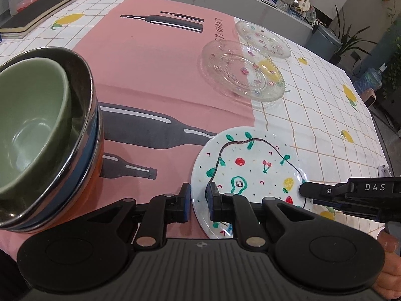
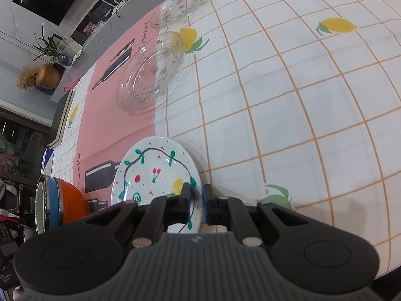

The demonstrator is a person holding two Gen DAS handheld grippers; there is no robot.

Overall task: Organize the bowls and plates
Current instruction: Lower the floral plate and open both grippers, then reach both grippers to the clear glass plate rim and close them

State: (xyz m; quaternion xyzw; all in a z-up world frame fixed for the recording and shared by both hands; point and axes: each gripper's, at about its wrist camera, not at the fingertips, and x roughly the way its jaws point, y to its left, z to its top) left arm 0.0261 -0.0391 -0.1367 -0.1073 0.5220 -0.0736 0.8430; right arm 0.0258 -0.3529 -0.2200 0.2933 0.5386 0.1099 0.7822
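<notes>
Tabletop (image 1: 313,115): lying under a white checked cloth with lemons and a pink panel printed with dark bottles.
Nested bowls (image 1: 50,135): standing at the left on the pink panel; green ceramic bowl (image 1: 30,125) sitting inside a steel-rimmed bowl, blue and orange ones beneath.
Glass plates: nearer glass plate (image 1: 243,71) straddling the pink edge, farther glass plate (image 1: 263,39) just behind, rims overlapping in view.
Painted plate (image 1: 250,165): white, decorated with a vine, cherries and fruit; sitting at the near edge between both tools.
Left tool (image 1: 199,200): nearly closed, pinching the painted plate's left rim, one pad outside, one on the face.
Right tool (image 2: 196,200): nearly closed, gripping the opposite rim between its pads.
Notebook (image 1: 37,12): lying far left at the back.
</notes>
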